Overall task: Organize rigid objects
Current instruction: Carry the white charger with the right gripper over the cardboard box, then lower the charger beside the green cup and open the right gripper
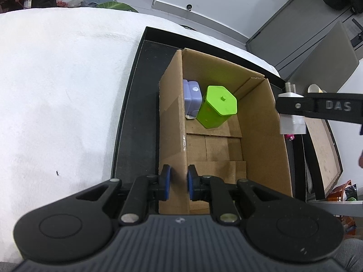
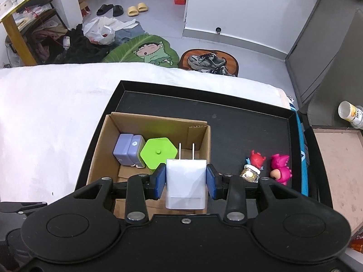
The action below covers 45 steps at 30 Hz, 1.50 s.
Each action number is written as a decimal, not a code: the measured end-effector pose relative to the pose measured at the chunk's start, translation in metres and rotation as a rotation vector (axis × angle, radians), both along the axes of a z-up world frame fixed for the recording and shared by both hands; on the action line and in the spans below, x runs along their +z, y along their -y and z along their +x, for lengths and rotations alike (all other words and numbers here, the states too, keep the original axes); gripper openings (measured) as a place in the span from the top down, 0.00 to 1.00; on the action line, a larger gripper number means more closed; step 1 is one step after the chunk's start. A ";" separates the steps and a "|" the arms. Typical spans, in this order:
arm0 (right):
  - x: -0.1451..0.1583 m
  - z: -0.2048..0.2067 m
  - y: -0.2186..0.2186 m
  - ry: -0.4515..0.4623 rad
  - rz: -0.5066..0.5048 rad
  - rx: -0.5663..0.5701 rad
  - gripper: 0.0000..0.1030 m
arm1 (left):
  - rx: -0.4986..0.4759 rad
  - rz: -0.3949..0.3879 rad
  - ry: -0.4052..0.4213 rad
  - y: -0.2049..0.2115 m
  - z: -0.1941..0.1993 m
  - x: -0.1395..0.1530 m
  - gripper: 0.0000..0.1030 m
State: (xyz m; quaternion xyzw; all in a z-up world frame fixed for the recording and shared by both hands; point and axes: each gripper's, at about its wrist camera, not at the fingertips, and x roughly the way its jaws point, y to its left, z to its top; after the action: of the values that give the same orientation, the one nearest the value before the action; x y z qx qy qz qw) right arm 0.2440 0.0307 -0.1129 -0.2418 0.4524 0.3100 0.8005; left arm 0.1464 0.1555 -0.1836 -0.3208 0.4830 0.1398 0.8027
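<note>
I see a smooth, glossy white plastic charger (image 2: 186, 181) with bare metal prongs, and a matt brown corrugated cardboard box (image 2: 99, 156) holding a matt green plastic canister (image 2: 157, 153). The black tray (image 2: 238, 122) looks matt and faintly speckled, on fuzzy white cloth (image 2: 52, 117).

I see a lived-in home: slippers (image 2: 128, 9), sneakers (image 2: 207, 62) and a cartoon floor mat (image 2: 145, 52) lie on the floor far beyond my right fingers.
</note>
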 end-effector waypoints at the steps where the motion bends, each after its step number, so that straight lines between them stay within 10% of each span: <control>1: -0.002 0.000 -0.002 0.001 -0.006 0.003 0.64 | 0.001 -0.001 0.001 0.000 0.000 0.000 0.86; 45: -0.036 0.002 -0.039 0.136 -0.196 0.112 0.66 | 0.006 -0.028 0.015 -0.004 -0.003 -0.001 0.85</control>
State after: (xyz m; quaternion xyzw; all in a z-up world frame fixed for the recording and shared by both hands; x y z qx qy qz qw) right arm 0.2456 0.0701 -0.1486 -0.3641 0.4109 0.2913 0.7834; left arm 0.1439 0.1593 -0.1849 -0.3344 0.4780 0.1333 0.8012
